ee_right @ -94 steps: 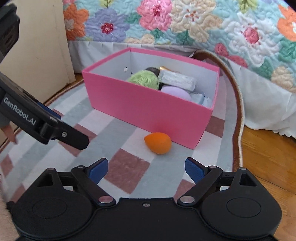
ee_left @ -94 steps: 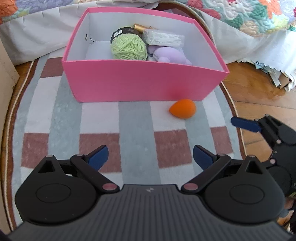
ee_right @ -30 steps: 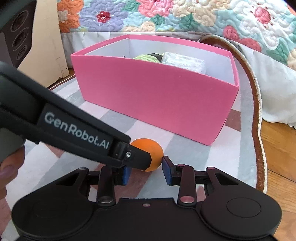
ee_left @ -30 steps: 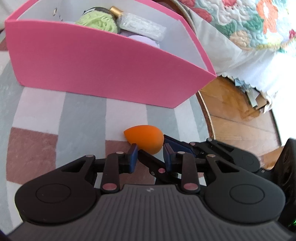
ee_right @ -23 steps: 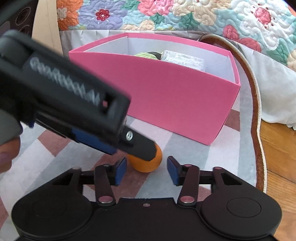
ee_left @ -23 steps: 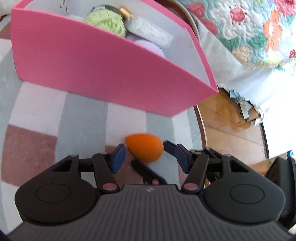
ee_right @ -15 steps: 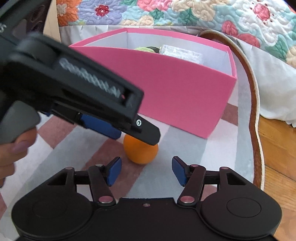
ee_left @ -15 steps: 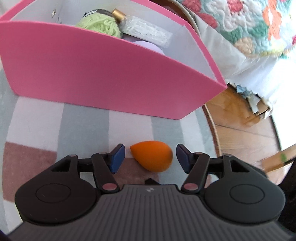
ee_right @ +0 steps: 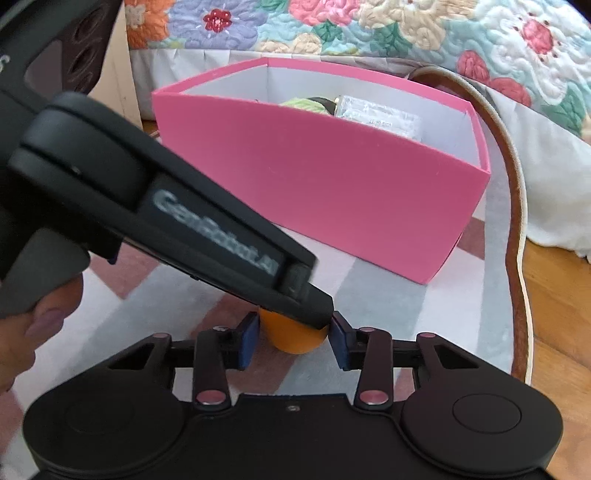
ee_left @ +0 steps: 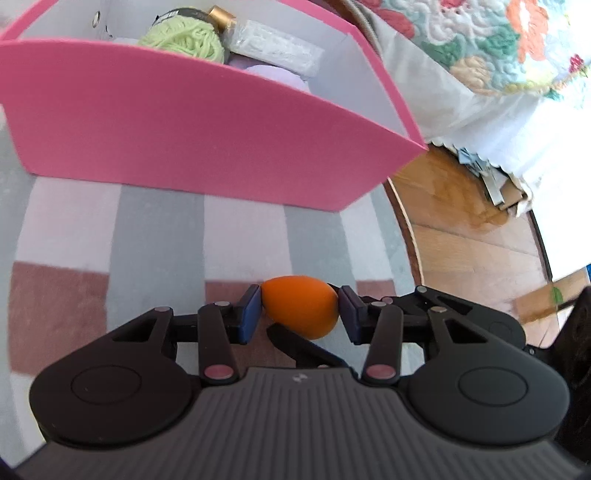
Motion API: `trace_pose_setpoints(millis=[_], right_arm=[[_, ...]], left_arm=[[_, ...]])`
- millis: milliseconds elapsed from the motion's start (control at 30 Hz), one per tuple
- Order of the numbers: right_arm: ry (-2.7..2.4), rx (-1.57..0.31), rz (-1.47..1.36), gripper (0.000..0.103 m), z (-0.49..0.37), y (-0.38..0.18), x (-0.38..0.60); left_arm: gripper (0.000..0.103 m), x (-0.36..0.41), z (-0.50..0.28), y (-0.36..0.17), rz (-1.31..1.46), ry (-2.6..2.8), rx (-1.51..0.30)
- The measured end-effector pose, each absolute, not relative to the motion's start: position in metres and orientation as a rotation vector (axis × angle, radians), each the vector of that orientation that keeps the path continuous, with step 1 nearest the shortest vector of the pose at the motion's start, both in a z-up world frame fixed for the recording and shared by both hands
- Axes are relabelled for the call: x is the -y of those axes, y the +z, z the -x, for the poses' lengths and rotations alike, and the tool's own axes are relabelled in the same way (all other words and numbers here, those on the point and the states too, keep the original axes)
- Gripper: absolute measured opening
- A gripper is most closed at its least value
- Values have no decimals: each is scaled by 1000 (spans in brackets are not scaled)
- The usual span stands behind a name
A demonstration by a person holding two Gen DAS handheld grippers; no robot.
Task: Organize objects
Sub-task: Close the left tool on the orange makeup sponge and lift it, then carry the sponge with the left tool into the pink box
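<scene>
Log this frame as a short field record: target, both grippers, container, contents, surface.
target: orange egg-shaped sponge, on the rug, in front of the box
left gripper: jaws just closed in, pads pressing the sponge's two ends
right gripper: jaws just closed in, pads against the same sponge
container: pink box, open top, white inside
contents: green yarn ball, clear wrapped packet, lilac item, gold-capped item
surface: striped rug on wood floor
</scene>
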State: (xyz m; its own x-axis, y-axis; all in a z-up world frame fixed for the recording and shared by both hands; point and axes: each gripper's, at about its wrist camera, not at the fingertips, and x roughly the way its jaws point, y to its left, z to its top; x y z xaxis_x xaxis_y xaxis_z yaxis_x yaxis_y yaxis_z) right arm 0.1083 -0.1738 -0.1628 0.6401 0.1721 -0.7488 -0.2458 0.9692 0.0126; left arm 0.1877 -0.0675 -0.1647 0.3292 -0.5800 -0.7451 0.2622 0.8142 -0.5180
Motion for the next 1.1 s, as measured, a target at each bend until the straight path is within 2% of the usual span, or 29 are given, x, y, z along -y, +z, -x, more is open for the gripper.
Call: trace_pose_setpoints(millis=[300, 667, 1100], right_arm=[[275, -886, -12, 44, -77, -130, 167], [421, -945, -44, 44, -43, -71, 142], [480, -868, -41, 46, -65, 26, 130]], left_arm=[[44, 65, -148, -119, 194, -546, -1132], [45, 23, -100, -61, 273, -493, -1114], [44, 4, -111, 46, 257, -467, -1003]])
